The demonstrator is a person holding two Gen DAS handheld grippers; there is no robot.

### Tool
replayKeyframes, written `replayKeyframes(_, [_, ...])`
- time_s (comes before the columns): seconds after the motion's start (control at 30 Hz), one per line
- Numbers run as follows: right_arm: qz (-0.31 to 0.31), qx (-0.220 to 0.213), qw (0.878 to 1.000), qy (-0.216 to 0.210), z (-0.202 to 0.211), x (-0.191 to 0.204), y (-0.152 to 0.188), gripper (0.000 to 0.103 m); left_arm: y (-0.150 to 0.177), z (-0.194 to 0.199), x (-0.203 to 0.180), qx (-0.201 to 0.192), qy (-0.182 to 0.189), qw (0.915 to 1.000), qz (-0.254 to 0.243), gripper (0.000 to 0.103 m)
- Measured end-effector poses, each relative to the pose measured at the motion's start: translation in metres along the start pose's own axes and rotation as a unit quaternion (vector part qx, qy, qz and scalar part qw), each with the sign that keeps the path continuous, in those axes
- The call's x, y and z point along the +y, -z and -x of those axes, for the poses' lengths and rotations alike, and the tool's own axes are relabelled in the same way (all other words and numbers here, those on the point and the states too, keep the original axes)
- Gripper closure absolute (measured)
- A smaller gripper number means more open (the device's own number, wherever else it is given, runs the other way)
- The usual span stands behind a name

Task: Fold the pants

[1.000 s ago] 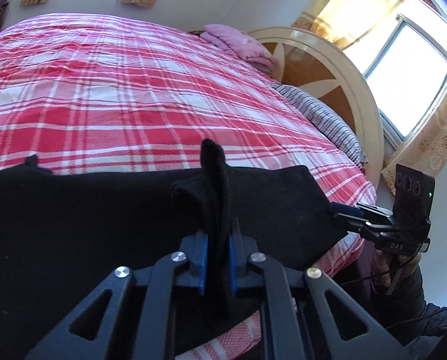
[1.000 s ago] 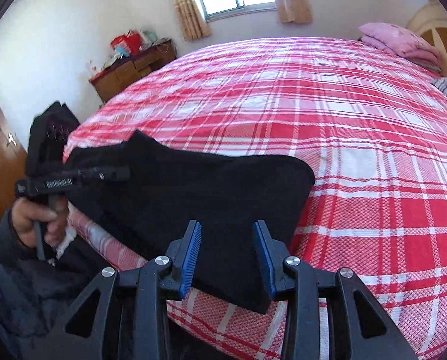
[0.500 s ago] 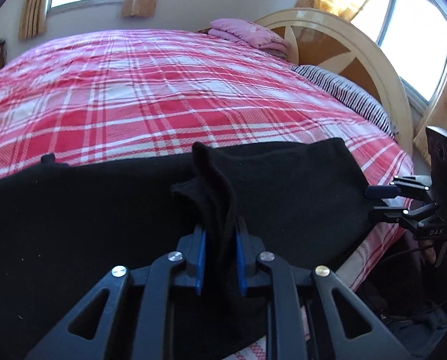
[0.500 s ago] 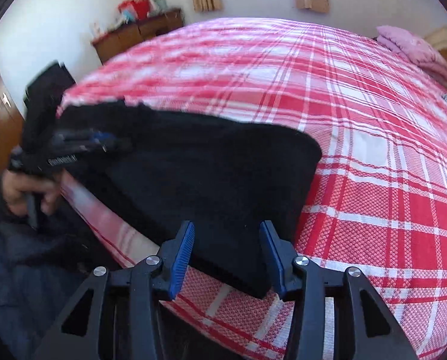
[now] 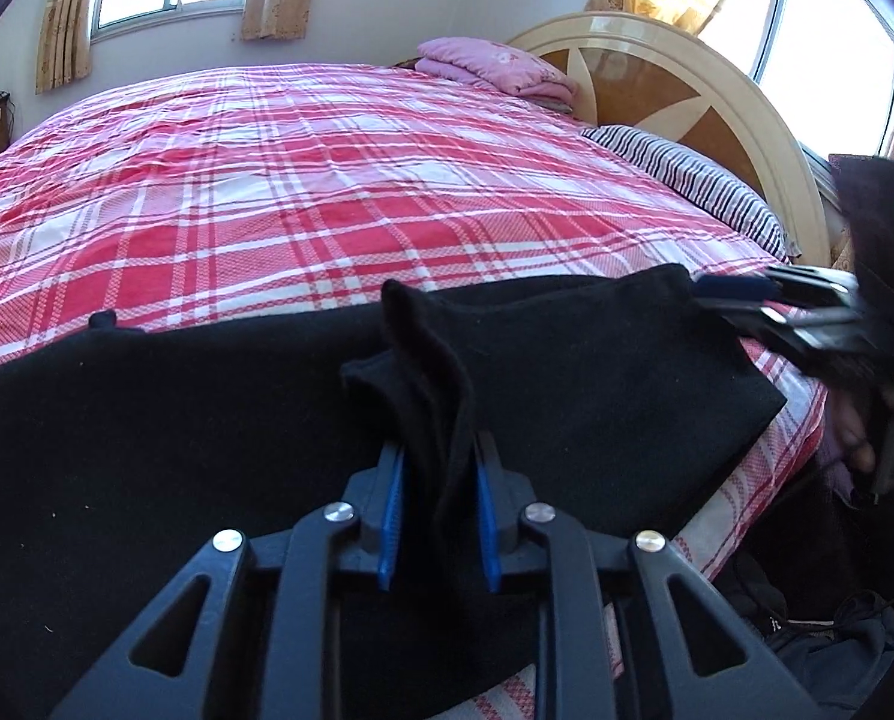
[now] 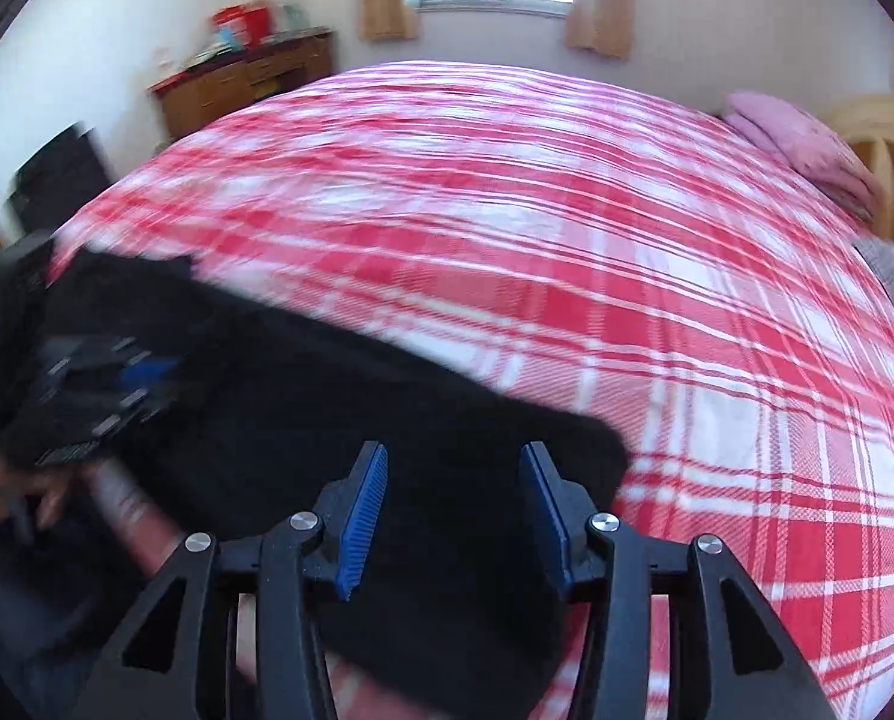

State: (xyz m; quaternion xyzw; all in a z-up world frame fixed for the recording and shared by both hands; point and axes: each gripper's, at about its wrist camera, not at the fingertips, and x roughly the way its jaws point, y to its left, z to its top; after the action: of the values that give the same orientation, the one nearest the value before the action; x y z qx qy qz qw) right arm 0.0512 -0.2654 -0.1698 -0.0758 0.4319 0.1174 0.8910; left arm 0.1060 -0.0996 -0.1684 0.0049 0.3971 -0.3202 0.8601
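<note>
Black pants [image 5: 567, 372] lie flat along the near edge of the bed [image 5: 327, 192], long axis running left to right. Left gripper [image 5: 438, 516] has just been easing apart, a raised fold still between its pads. Right gripper [image 6: 453, 516] stands open and empty above the pants' right end

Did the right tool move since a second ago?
Yes. In the left wrist view the right tool slid along the black pants toward their far corner, nearer the striped pillow. Its jaws have just been opening, nothing gripped between them.
</note>
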Motion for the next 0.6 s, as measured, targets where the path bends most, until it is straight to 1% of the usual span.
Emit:
replayKeyframes(0.03, [-0.019,0.006,1.000,0.003,-0.009,-0.009,-0.001,0.054,0.000,0.000,0.000,0.000,0.000,1.0000,-0.001,0.078])
replayKeyframes(0.1, [-0.055,0.024,0.998,-0.020,-0.025,-0.025,0.000,0.054,0.001,0.000,0.000,0.001,0.000,1.0000,-0.001,0.077])
replayKeyframes(0.13, [-0.066,0.019,0.997,-0.032,-0.026,-0.030,0.001,0.054,0.001,0.000,0.000,0.002,0.000,1.0000,-0.001,0.076])
replayKeyframes(0.2, [-0.065,0.016,0.997,-0.034,-0.022,-0.030,0.000,0.054,0.001,0.001,-0.001,0.003,-0.005,1.0000,-0.004,0.074])
replayKeyframes(0.27, [-0.058,0.009,0.998,-0.018,-0.013,-0.025,-0.004,0.054,0.001,0.005,-0.005,0.004,-0.016,0.9998,-0.011,0.068])
replayKeyframes(0.3, [-0.053,0.001,0.999,-0.008,-0.007,-0.020,-0.006,0.054,0.002,0.007,-0.009,0.005,-0.029,0.9993,-0.022,0.058])
replayKeyframes(0.33, [-0.048,-0.006,0.999,-0.005,-0.003,-0.015,-0.007,0.054,0.002,0.010,-0.012,0.004,-0.041,0.9987,-0.031,0.048])
replayKeyframes(0.4, [-0.023,-0.024,0.999,-0.020,0.009,0.001,-0.011,0.054,0.002,0.017,-0.013,-0.009,-0.062,0.9970,-0.045,0.041])
replayKeyframes(0.5, [0.029,-0.046,0.996,-0.067,0.029,0.039,-0.006,0.054,-0.003,0.028,0.001,-0.022,-0.063,0.9973,-0.031,0.041])
replayKeyframes(0.53, [0.041,-0.047,0.995,-0.077,0.030,0.048,-0.005,0.054,-0.005,0.031,0.007,-0.027,-0.066,0.9972,-0.021,0.039])
replayKeyframes(0.6, [0.089,-0.041,0.990,-0.102,0.028,0.082,0.005,0.054,-0.008,0.036,0.022,-0.034,-0.077,0.9964,0.004,0.037])
